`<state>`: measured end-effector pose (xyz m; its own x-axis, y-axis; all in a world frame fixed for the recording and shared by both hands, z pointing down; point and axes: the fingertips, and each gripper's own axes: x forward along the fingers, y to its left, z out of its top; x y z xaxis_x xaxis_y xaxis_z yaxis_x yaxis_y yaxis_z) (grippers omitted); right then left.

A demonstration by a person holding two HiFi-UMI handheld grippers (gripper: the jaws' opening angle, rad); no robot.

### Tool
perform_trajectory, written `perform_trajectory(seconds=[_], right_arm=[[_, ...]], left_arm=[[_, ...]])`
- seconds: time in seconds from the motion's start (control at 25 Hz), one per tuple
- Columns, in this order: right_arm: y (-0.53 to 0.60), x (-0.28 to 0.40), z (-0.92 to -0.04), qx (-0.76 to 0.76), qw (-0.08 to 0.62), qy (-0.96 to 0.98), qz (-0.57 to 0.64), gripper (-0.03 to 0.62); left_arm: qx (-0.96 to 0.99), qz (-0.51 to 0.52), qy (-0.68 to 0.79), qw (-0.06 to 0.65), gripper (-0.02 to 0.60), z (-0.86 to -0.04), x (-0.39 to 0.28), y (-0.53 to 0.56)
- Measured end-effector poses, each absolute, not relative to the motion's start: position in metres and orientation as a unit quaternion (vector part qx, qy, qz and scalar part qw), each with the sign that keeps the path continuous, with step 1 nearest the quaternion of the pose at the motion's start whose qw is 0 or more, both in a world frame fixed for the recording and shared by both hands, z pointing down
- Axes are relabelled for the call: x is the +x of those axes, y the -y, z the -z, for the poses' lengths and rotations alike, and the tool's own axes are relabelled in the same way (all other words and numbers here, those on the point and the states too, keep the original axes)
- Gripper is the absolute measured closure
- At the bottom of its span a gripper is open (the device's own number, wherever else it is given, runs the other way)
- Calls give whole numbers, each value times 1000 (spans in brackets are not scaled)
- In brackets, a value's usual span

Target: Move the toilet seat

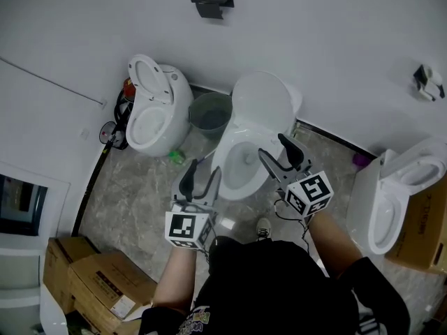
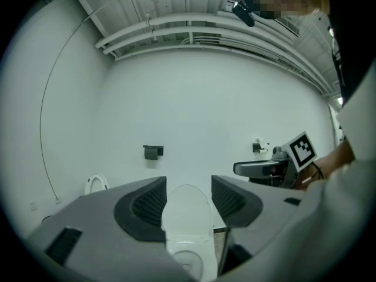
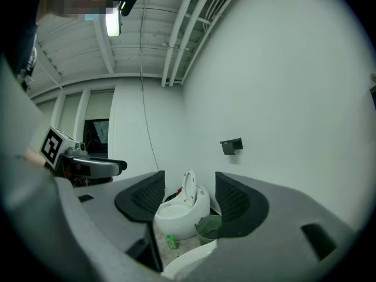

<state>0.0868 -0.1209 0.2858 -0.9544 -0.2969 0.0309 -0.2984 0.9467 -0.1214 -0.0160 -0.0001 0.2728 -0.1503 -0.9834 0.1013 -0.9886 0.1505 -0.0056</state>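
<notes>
Grippers first: the left gripper (image 1: 202,176) and the right gripper (image 1: 274,150) are held out level in front of the person. Both have their jaws standing apart with nothing between them. They point over the near rim of the middle toilet (image 1: 241,169). Its seat (image 1: 262,103) is up, leaning back toward the far wall. I can't separate seat from lid; they read as one raised oval.

My worry is the grab. That plastic is smooth and curved, so a shallow pinch on its edge could slip. Then the seat would drop and slam onto the bowl. If only one gripper catches it, the pull could twist the hinge. A wide swing of the left gripper might also clip the bin (image 1: 209,112), which sits just left of the bowl.

As for containers, the boxes (image 1: 105,285) at the near left have their flaps down, so their contents are hidden. The bowl is open, but I can't make out what is in it. Farther off, the green bin stands between the middle toilet and the left toilet (image 1: 157,107). It looks empty, though its bottom is dim. A small green bottle (image 1: 176,157) lies on the floor beside it.
</notes>
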Motion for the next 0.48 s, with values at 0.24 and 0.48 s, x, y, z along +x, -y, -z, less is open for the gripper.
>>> perform_trajectory(seconds=[0.24,0.48], right_arm=[[145,76,-294,185,14,980,-67,321],[168,36,-301,247,21,966,-67,315]], left_arm=[[672,-28,738,46,364,-284,-40,29],[717,-15,696,50,364,-292,-95,66]])
